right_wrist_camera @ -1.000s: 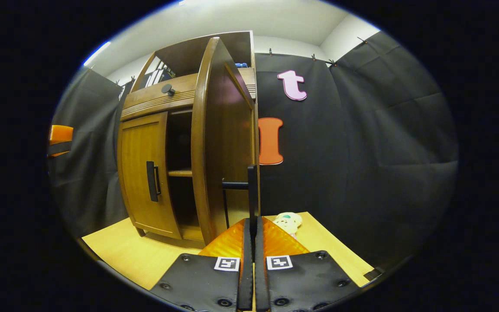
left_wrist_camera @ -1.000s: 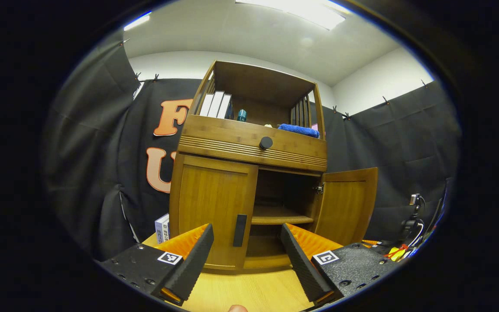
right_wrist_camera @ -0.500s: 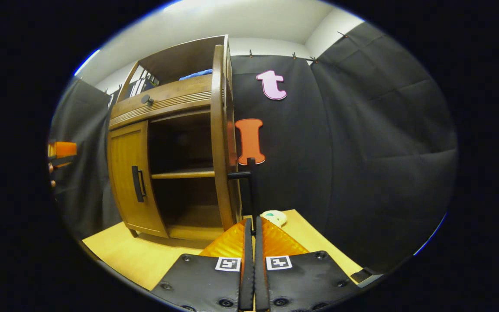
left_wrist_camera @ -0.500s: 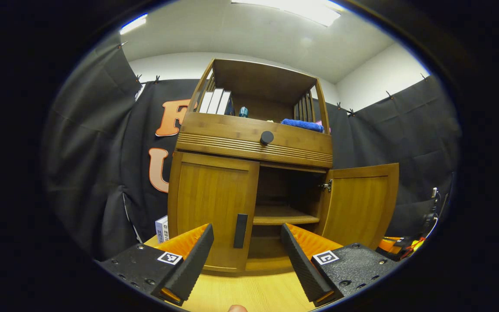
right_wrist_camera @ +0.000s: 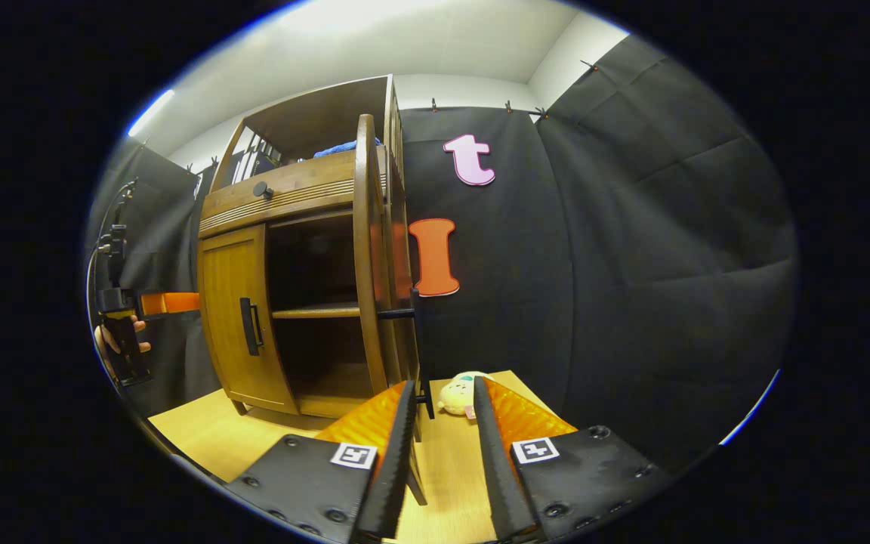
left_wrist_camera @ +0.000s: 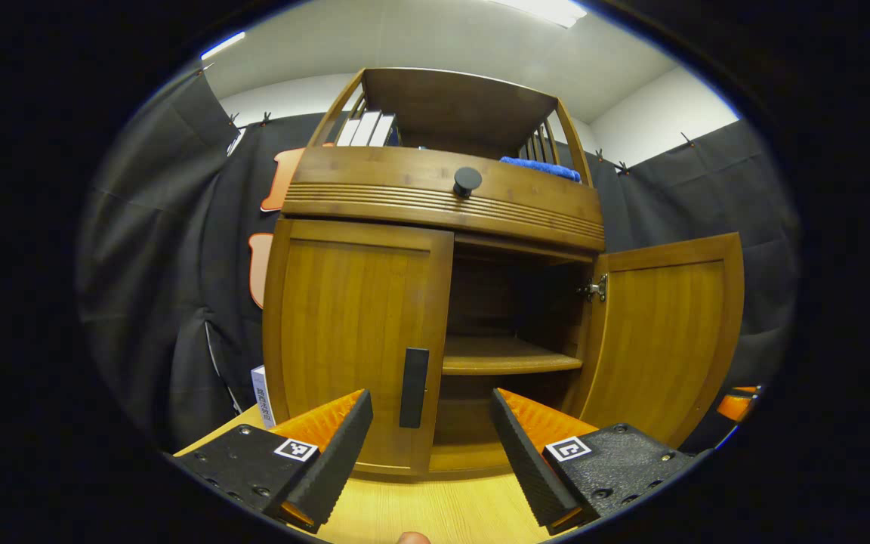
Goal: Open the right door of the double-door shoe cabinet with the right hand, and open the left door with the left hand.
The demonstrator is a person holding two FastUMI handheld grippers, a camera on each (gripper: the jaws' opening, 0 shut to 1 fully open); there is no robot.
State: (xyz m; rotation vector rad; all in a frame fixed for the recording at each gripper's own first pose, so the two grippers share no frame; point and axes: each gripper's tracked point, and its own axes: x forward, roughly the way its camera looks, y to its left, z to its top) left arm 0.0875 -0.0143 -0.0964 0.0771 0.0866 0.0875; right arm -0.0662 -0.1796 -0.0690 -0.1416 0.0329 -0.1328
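The wooden shoe cabinet [left_wrist_camera: 442, 204] stands on a light wood table. Its left door [left_wrist_camera: 352, 332] is closed, with a black bar handle [left_wrist_camera: 414, 376]. The right door [left_wrist_camera: 661, 332] is swung wide open, showing a bare shelf [left_wrist_camera: 507, 359]. My left gripper [left_wrist_camera: 429, 408] is open just in front of the left door's handle, apart from it. In the right gripper view the right door [right_wrist_camera: 365, 257] is edge-on, and its black handle [right_wrist_camera: 418, 340] sits just beside the left finger of my right gripper [right_wrist_camera: 442, 389], which is open and grips nothing.
A drawer with a round knob [left_wrist_camera: 467, 180] sits above the doors; books [left_wrist_camera: 365, 128] and a blue cloth [left_wrist_camera: 541, 166] lie on top. A small plush toy [right_wrist_camera: 456, 393] rests on the table [right_wrist_camera: 254, 446] past the right door. A white box [left_wrist_camera: 260, 393] stands left of the cabinet.
My right gripper went from shut on the right door's handle to open, letting it go after swinging the door wider. My left gripper moved closer to the left door.
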